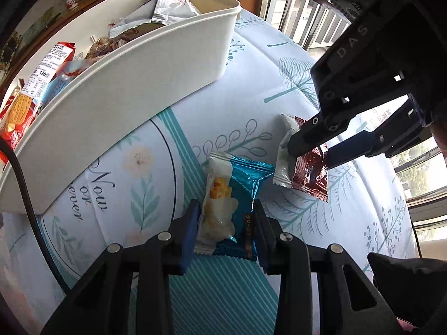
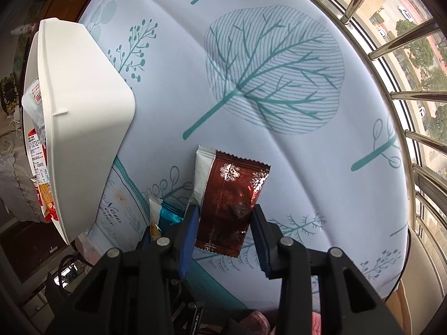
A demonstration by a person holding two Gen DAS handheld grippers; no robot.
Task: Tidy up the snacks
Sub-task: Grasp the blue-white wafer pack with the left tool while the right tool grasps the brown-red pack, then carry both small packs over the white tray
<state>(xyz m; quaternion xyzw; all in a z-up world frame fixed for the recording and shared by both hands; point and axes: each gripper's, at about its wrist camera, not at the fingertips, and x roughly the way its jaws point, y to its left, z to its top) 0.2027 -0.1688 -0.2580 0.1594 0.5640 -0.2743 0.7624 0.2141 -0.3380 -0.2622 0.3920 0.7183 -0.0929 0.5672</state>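
Observation:
My left gripper (image 1: 226, 223) is shut on two small packets lying side by side on the tablecloth: a clear one with a yellow-and-white snack (image 1: 218, 195) and a teal foil one (image 1: 245, 184). Both blue pads press their outer edges. My right gripper (image 2: 225, 223) is shut on a dark brown foil packet with snowflakes (image 2: 229, 195). A white packet (image 2: 202, 173) sticks out beside its left finger. In the left wrist view the right gripper (image 1: 313, 153) comes in from the upper right over the brown packet (image 1: 310, 173).
A white plastic bin (image 1: 125, 89) holding several snack packs stands on the left, close to both grippers, and also shows as the bin (image 2: 83, 111) in the right wrist view. A black cable (image 1: 22, 181) runs past it. Window bars (image 2: 405, 95) edge the table on the right.

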